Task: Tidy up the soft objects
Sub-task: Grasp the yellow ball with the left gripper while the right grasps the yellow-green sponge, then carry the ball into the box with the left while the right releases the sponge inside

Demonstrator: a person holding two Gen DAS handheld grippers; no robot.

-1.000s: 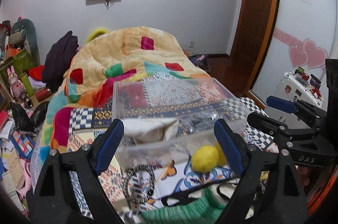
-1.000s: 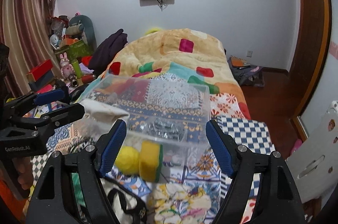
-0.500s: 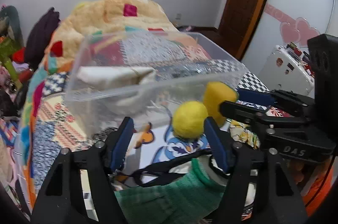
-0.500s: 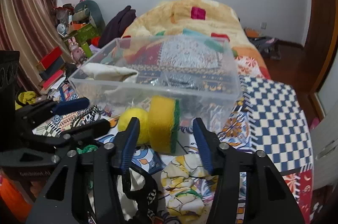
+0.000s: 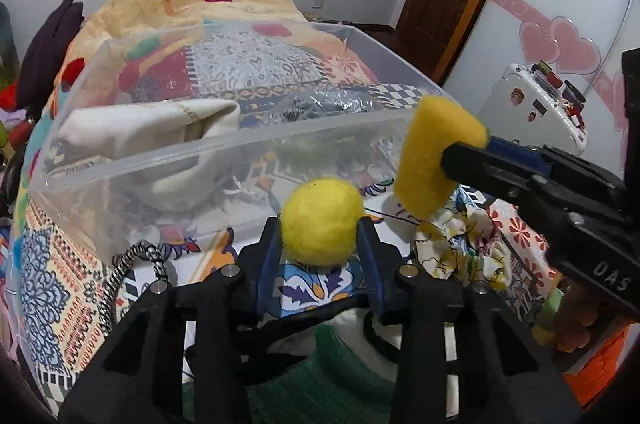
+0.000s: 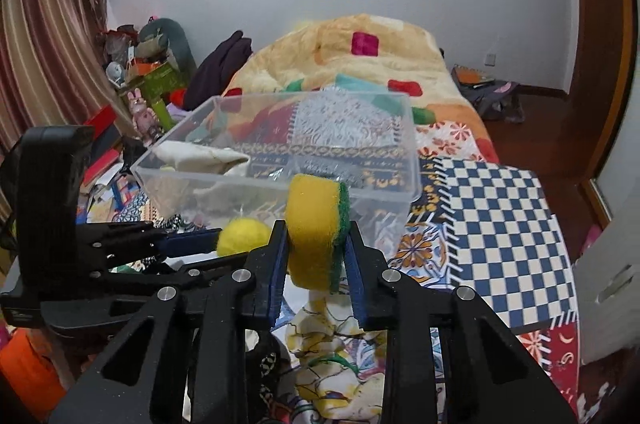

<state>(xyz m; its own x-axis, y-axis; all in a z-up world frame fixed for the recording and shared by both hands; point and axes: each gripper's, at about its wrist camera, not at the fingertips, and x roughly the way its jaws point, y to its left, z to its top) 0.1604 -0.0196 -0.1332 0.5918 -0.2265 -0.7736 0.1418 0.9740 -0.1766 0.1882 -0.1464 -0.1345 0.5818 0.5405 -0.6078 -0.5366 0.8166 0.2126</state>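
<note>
My left gripper is shut on a yellow felt ball, held just in front of the clear plastic bin. My right gripper is shut on a yellow sponge with a green scrub side, lifted near the bin's front wall. The sponge and right gripper also show at the right of the left wrist view. The ball shows left in the right wrist view. A cream cloth lies inside the bin at its left.
A floral scrunchie, a striped black-and-white band and a green knit piece lie on the patterned bedspread below the grippers. A rumpled orange blanket is behind the bin. Clutter stands at the left, a white suitcase at the right.
Both grippers have closed, the left on the yellow ball and the right on the sponge. Both objects have risen off the bedspread toward the bin's front edge.
</note>
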